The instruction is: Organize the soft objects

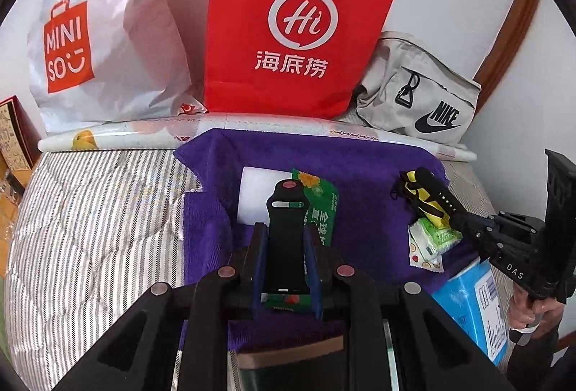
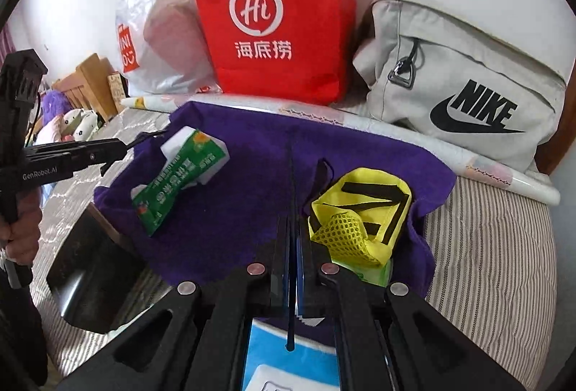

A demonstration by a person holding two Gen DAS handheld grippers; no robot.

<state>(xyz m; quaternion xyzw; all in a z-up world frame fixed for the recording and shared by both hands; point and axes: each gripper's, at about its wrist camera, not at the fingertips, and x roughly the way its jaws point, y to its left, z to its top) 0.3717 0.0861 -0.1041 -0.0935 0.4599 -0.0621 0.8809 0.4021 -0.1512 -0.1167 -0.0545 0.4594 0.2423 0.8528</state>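
Note:
A purple towel point(image 1: 360, 182) point(image 2: 252, 182) lies spread on the striped bed. On it lie a white sponge point(image 1: 255, 193) point(image 2: 180, 139) under a green packet point(image 1: 320, 200) point(image 2: 176, 182), a yellow mesh pouch with black straps point(image 2: 360, 214) point(image 1: 417, 189), and small packets point(image 1: 432, 240). My left gripper point(image 1: 286, 240) is shut on a black strap point(image 1: 288, 229) that stands up between its fingers. My right gripper point(image 2: 292, 240) is shut on a thin black strap point(image 2: 291, 211), just left of the yellow pouch; it also shows in the left wrist view point(image 1: 437, 191).
Against the wall stand a white Miniso bag point(image 1: 108, 31), a red paper bag point(image 1: 295, 24) point(image 2: 273, 13) and a grey Nike bag point(image 1: 424, 96) point(image 2: 468, 85). A rolled sheet point(image 1: 216, 132) lies behind the towel. A blue box point(image 1: 471, 304) and a dark tray point(image 2: 97, 268) sit at the near edge.

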